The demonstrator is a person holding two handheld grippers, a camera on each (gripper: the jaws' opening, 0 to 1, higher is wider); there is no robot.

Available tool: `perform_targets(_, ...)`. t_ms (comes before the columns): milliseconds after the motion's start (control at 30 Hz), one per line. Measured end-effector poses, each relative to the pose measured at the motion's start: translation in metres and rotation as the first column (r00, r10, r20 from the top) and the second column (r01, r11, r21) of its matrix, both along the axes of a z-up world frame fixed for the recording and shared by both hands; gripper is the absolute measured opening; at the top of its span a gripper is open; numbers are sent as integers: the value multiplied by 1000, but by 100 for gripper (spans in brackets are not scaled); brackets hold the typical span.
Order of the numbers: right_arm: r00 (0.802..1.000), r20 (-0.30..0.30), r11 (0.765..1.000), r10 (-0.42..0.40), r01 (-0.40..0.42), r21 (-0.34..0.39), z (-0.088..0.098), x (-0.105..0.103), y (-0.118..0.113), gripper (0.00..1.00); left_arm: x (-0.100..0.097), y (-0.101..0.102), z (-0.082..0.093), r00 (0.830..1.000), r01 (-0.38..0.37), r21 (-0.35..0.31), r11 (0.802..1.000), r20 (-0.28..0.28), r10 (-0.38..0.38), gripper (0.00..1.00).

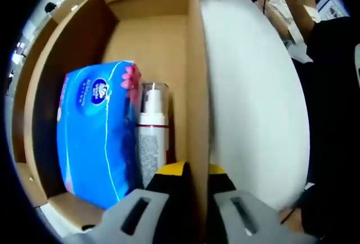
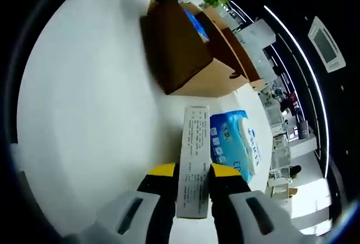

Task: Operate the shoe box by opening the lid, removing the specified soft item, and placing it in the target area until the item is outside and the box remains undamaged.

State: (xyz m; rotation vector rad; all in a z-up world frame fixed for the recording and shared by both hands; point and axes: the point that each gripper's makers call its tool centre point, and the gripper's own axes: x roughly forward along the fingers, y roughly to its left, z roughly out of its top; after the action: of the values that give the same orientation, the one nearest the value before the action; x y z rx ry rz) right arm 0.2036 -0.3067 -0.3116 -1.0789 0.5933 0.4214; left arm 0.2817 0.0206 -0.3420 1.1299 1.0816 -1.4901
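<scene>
The left gripper (image 1: 188, 210) pinches the open shoe box (image 1: 197, 86) wall; ahead to its left stand a soft blue tissue pack (image 1: 98, 131) and a spray bottle (image 1: 153, 126). The right gripper (image 2: 193, 202) clamps a narrow white carton (image 2: 194, 159) above the white desk (image 2: 84, 114).

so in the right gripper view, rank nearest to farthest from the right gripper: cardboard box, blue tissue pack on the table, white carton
1. white carton: clamped between the jaws of the right gripper.
2. blue tissue pack: lying on the white table, just right of the carton.
3. cardboard box: open, farther up the view, beyond both.
</scene>
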Motion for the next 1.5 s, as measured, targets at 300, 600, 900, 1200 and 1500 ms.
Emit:
perform_targets(300, 997, -73, 999, 7, -10, -45, -11, -8, 0, 27, 3, -2, 0, 1000, -1, -1, 1000, -2, 1, 5)
perform_targets(600, 993, -116, 1000, -22, 24, 11, -15, -16, 2, 31, 5, -2, 0, 1000, 5, -1, 1000, 1, -5, 5)
perform_targets(900, 990, -136, 997, -41, 51, 66, -13, -20, 6, 42, 4, -2, 0, 1000, 3, 0, 1000, 2, -3, 5)
perform_targets(1200, 989, -147, 998, -37, 44, 47, -9, -19, 6, 41, 3, -2, 0, 1000, 14, -2, 1000, 5, -14, 5)
perform_targets(1500, 965, -262, 993, -7, 36, 108, -1, -18, 1, 46, 2, -2, 0, 1000, 9, -1, 1000, 7, -9, 5)
